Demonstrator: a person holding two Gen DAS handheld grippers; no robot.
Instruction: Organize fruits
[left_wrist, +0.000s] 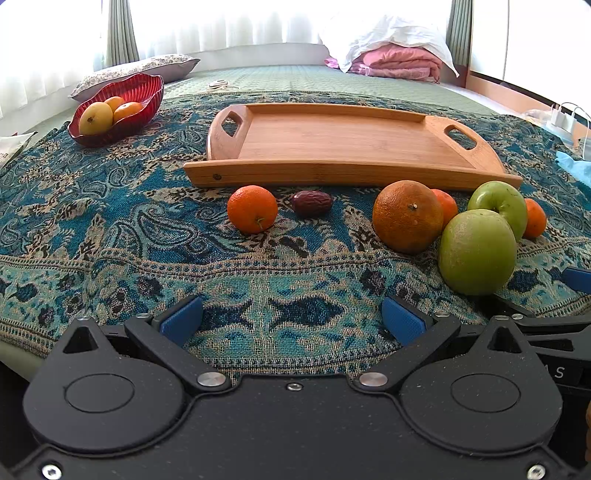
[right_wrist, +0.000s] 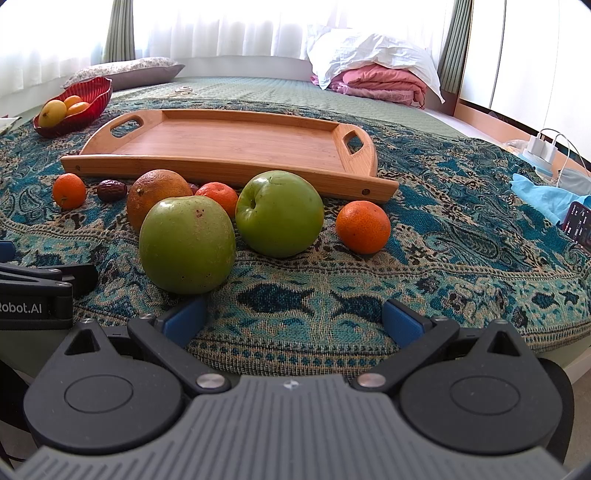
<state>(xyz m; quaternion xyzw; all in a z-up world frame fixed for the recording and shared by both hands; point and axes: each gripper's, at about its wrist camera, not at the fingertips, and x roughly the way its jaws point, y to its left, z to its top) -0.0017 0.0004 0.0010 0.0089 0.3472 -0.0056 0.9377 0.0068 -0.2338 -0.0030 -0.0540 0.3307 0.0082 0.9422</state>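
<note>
An empty wooden tray (left_wrist: 343, 136) (right_wrist: 229, 140) lies on the patterned cloth. In front of it sit two green apples (left_wrist: 476, 251) (right_wrist: 187, 243) (right_wrist: 279, 213), a large orange (left_wrist: 407, 216) (right_wrist: 157, 192), small tangerines (left_wrist: 252, 209) (right_wrist: 363, 226) (right_wrist: 69, 190) and a dark date (left_wrist: 311, 202) (right_wrist: 111, 190). A red glass bowl (left_wrist: 122, 122) (right_wrist: 79, 118) with fruit stands at the far left. My left gripper (left_wrist: 291, 321) is open and empty, short of the fruit. My right gripper (right_wrist: 293, 321) is open and empty, just in front of the near apple.
Folded pink and white bedding (right_wrist: 373, 70) and a pillow (left_wrist: 140, 70) lie at the back of the bed. A blue cloth (right_wrist: 543, 195), a phone (right_wrist: 580, 225) and a white charger (right_wrist: 541, 147) sit at the right. The bed edge runs just below both grippers.
</note>
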